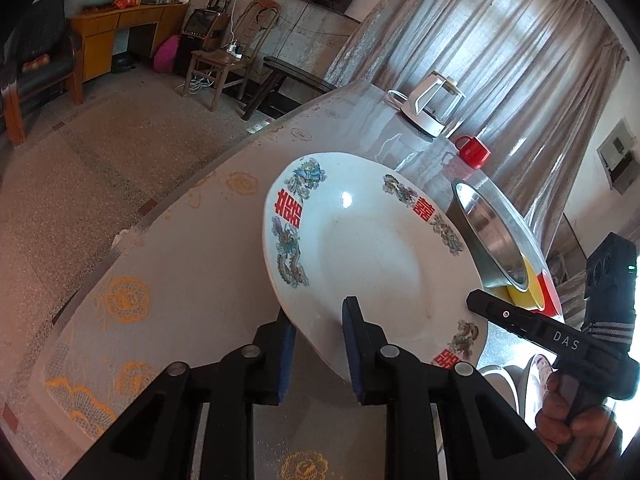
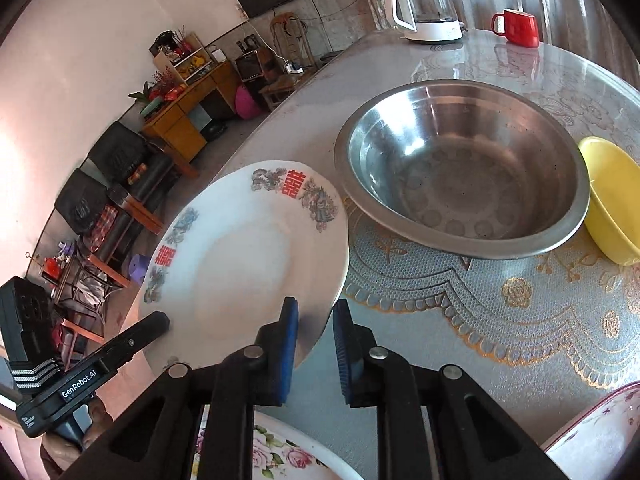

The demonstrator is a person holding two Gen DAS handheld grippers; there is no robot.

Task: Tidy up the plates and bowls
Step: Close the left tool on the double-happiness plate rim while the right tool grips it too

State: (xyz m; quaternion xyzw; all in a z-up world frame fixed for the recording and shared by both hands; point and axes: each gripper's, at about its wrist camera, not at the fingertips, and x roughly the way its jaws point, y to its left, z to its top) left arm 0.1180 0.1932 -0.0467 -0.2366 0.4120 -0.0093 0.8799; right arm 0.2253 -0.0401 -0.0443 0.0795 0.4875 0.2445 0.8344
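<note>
A white plate [image 1: 368, 248] with red characters and dragon motifs is tilted above the round table [image 1: 172, 280]. My left gripper [image 1: 318, 314] is shut on its near rim, one blue pad on each face. In the right wrist view the same plate [image 2: 248, 248] has its lower right rim between the blue pads of my right gripper [image 2: 316, 306], which is shut on it. The left gripper's finger [image 2: 156, 324] shows at the plate's lower left. A steel bowl [image 2: 460, 168] and a yellow bowl [image 2: 616, 200] stand on the table behind the plate.
A red mug [image 2: 518, 28] and a glass kettle [image 2: 424, 4] stand at the table's far side. A flowered dish [image 2: 280, 452] lies under my right gripper and another flowered rim [image 2: 600, 428] shows at the lower right. The table edge [image 2: 256, 136] runs left of the plate, with floor and chairs beyond.
</note>
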